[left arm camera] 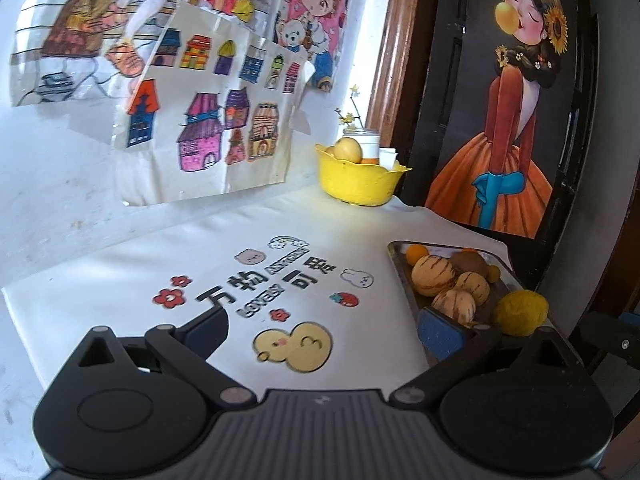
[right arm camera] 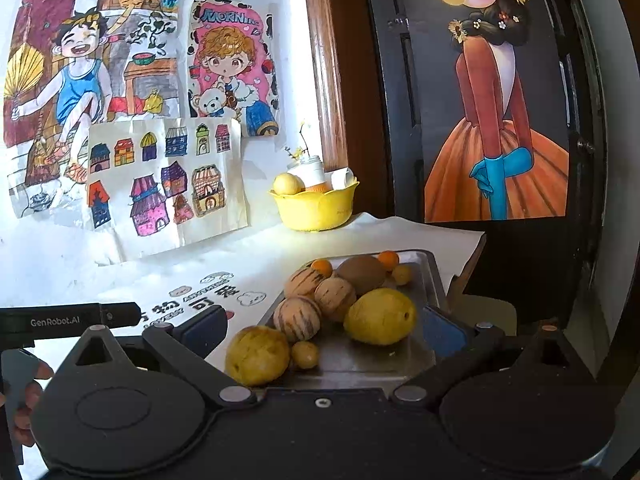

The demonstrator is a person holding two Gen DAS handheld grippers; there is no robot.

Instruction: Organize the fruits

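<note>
A metal tray (right arm camera: 424, 264) at the table's right holds several fruits: three striped tan melons (right arm camera: 298, 318), a brown kiwi (right arm camera: 362, 274), a big yellow lemon (right arm camera: 380, 316), a second yellow fruit (right arm camera: 258, 356), small oranges (right arm camera: 322, 268). The tray also shows in the left wrist view (left arm camera: 400, 276) with the striped melons (left arm camera: 432, 276) and lemon (left arm camera: 520, 312). A yellow bowl (right arm camera: 314, 208) at the back holds a pale yellow fruit (right arm camera: 286, 184); it also shows in the left wrist view (left arm camera: 360, 180). My right gripper (right arm camera: 320, 330) is open above the tray's near end, around the fruits. My left gripper (left arm camera: 320, 330) is open and empty over the cloth.
A white printed cloth (left arm camera: 200, 264) covers the table. Drawings (right arm camera: 168, 176) hang on the wall behind. A white jar with flowers (right arm camera: 310, 170) stands in or behind the bowl. A dark door with a poster (right arm camera: 496, 120) is on the right. The left gripper's body (right arm camera: 68, 320) shows at left.
</note>
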